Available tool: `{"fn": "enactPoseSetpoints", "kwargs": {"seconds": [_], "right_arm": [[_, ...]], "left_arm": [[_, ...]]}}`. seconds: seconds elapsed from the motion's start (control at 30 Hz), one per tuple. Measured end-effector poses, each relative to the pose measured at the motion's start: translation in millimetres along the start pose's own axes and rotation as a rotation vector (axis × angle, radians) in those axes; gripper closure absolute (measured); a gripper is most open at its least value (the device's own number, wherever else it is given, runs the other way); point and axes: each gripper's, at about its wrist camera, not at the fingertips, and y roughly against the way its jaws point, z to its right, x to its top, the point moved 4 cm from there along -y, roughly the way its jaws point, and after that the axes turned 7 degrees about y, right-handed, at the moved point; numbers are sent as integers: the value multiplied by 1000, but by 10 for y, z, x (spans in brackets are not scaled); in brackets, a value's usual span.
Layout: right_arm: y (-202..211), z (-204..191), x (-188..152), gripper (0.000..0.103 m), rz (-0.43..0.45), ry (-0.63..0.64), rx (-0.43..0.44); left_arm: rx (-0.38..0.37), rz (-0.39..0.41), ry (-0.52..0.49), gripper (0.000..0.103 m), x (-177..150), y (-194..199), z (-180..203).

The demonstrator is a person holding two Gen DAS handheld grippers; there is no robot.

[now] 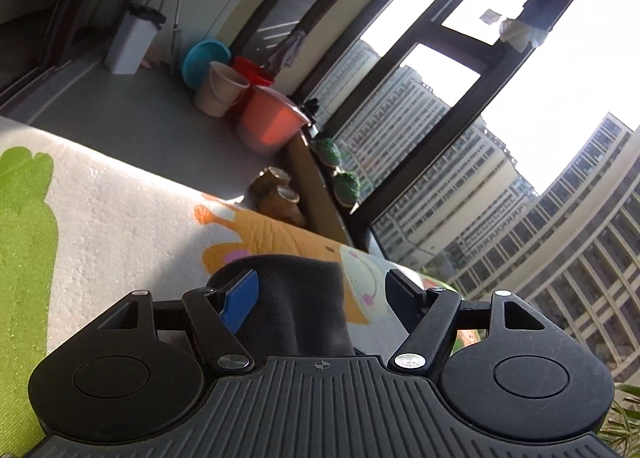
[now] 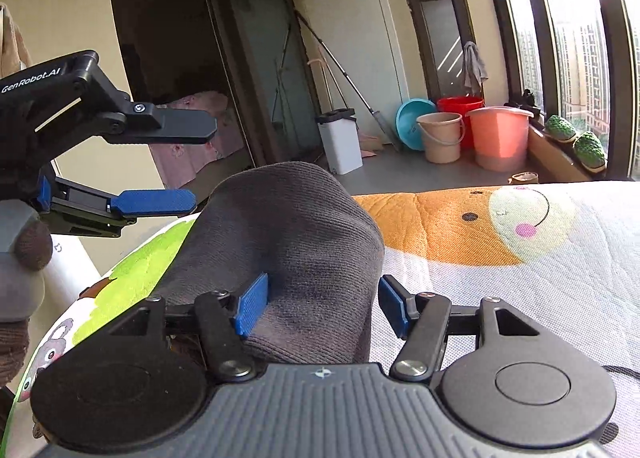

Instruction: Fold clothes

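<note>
A dark grey ribbed knit garment (image 2: 304,258) lay bunched in a rounded hump directly in front of the right tool (image 2: 322,308), its near end sitting between the two blue-padded fingers (image 2: 252,310). The jaws stood wide; the left pad touched the cloth's side, while the right pad looked just clear of the fabric's edge, so nothing was pinched. In the left wrist view the same garment (image 1: 304,298) rose between the fingers of the left tool (image 1: 320,294), whose jaws were also spread wide, the blue pad (image 1: 240,304) lying against the cloth and the other finger apart from it. From the right wrist view the left tool (image 2: 202,161) hung above and to the left of the garment, its upper and lower fingers well separated and holding nothing.

The garment rested on a bed (image 2: 520,298) covered by a quilted white sheet printed with an orange cartoon animal (image 2: 452,225) and green patches (image 2: 152,258). Beyond the bed was a grey balcony floor with a pink bucket (image 2: 500,137), a beige bucket (image 2: 442,135), a red bucket (image 2: 458,103), a blue basin (image 2: 408,117) and a white bin (image 2: 342,139). Mops (image 2: 344,73) leaned on the wall, and tall windows (image 2: 576,37) showed apartment blocks.
</note>
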Motion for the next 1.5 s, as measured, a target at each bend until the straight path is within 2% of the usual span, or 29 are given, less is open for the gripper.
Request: {"fn": "enactPoseSetpoints", "kwargs": {"seconds": [0.07,0.1,0.13,0.23,0.33,0.43,0.47,0.57,0.67,0.77,0.9,1.0,1.1,1.2,1.3,1.5], "right_arm": [[34,11,15,42,7,6,-16],[92,13,43,42,29,20,-37],[163,18,63,42,53,37,-51],[350,22,181,42,127,70,-37],[272,-57,313,42,123,57,43],[-20,-253,289,39,46,114,85],[-153,-321,223,38,5,143,78],[-237,-477,113,37,27,221,29],[-228,-578,133,37,18,286,0],[-176,-541,254,37,13,264,33],[-221,-483,421,16,51,242,62],[-399,-568,397,16,25,296,82],[-506,-695,378,16,43,370,98],[-643,-775,308,9,-7,411,104],[-717,-745,160,5,9,387,123],[-670,-750,124,5,8,386,109]], "left_arm": [[29,-9,24,35,-42,-188,-109],[30,-8,56,42,-41,-233,-193],[29,-7,85,44,-40,-268,-271],[4,3,110,44,-41,-219,-375],[-18,5,111,44,-61,-189,-404],[-44,14,146,44,-60,-157,-494],[-51,16,160,43,-57,-146,-530],[-61,25,200,43,-58,-115,-637],[-86,34,211,42,-71,-116,-667],[-93,40,195,42,-88,-108,-651],[-119,47,216,41,-86,-115,-698],[-155,44,256,41,-85,-104,-771],[-167,45,274,36,-85,-91,-815],[-172,46,273,30,-89,-89,-818],[-173,47,266,23,-99,-81,-806],[-206,108,246,24,-75,79,-716]]}}
